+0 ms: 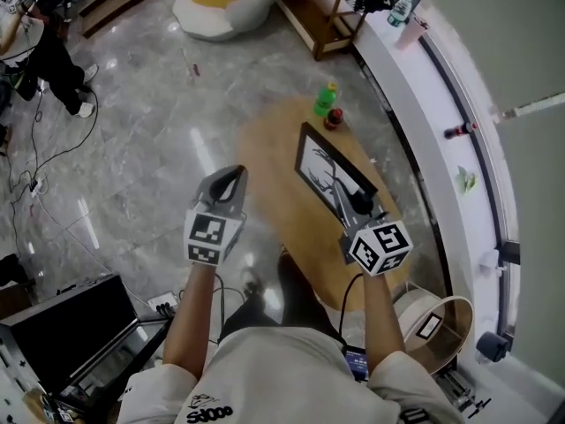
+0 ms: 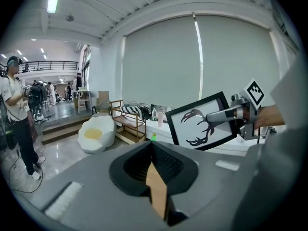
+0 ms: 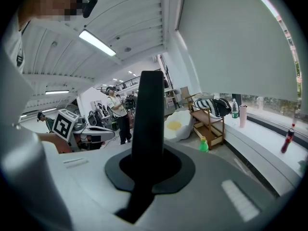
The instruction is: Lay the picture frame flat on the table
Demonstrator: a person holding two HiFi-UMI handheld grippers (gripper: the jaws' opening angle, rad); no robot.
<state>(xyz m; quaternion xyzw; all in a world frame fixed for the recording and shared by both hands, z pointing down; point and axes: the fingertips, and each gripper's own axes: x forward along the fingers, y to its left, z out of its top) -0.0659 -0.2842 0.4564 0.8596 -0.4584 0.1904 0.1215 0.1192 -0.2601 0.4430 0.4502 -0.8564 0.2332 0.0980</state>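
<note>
One picture frame [image 1: 327,168] | clamped at its edge by right gripper [image 1: 358,207], held upright for lowering | left gripper [image 1: 232,180] closed, empty

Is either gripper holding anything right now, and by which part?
The right gripper holds the picture frame, its jaws clamped on the black edge nearest the person. The left gripper holds nothing.

Right tongs [image 1: 359,204] hide the picture frame [image 1: 320,168] near corner.
</note>
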